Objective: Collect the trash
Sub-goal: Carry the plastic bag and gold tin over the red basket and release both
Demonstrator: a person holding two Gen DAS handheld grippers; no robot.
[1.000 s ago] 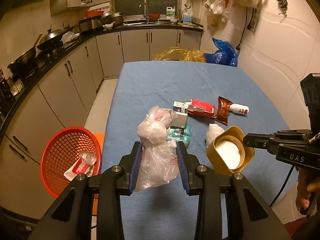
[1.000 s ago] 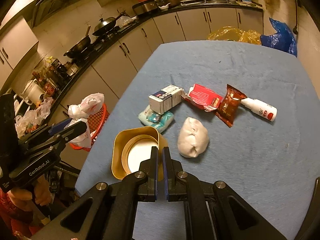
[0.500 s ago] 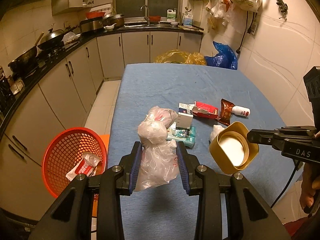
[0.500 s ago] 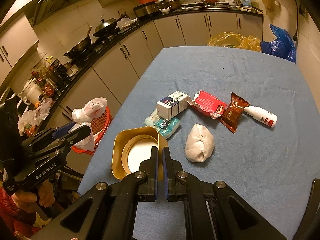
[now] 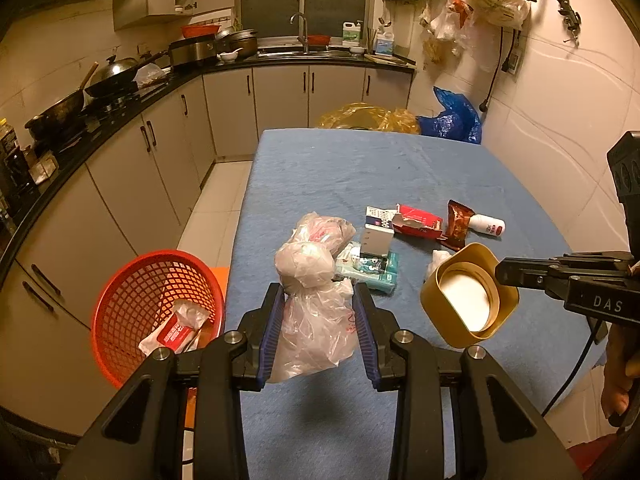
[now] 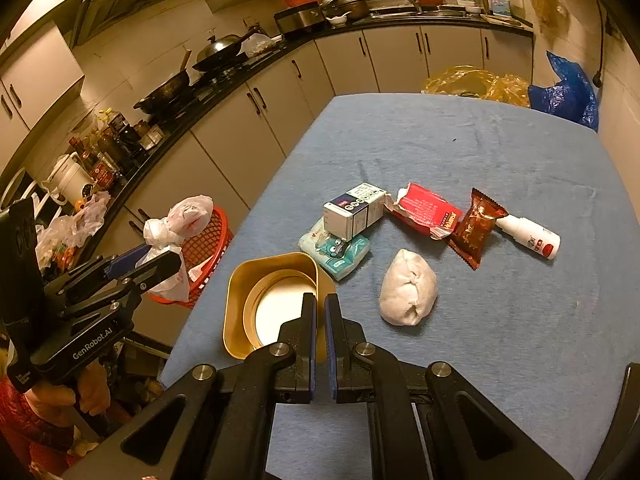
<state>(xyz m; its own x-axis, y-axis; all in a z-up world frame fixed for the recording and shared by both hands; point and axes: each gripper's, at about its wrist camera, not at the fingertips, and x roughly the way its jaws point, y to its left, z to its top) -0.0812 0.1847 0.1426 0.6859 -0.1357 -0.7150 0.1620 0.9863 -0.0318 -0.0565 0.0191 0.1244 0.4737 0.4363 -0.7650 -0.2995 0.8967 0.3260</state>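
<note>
My left gripper (image 5: 318, 312) is shut on a knotted clear plastic bag (image 5: 312, 320), which hangs in the air over the table's near left side. In the right wrist view the same gripper (image 6: 156, 258) holds the bag (image 6: 180, 220) in front of a red mesh basket (image 6: 208, 248). My right gripper (image 6: 320, 312) is shut on the rim of a gold square tin (image 6: 240, 304). The tin (image 5: 468, 292) is tilted, its open side towards the left camera. The basket (image 5: 120, 300) stands left of the table with wrappers inside.
On the blue tablecloth (image 6: 480, 152) lie a small box (image 6: 352, 210), a tissue pack (image 6: 336, 250), a torn red carton (image 6: 428, 210), a brown wrapper (image 6: 476, 228), a white bottle (image 6: 528, 234) and a white wad (image 6: 408, 292). Kitchen cabinets (image 5: 160, 160) run along the left.
Both grips are unchanged. The tin has drifted slightly right and up in the left wrist view, and the items on the table sit a little lower in the right wrist view.
</note>
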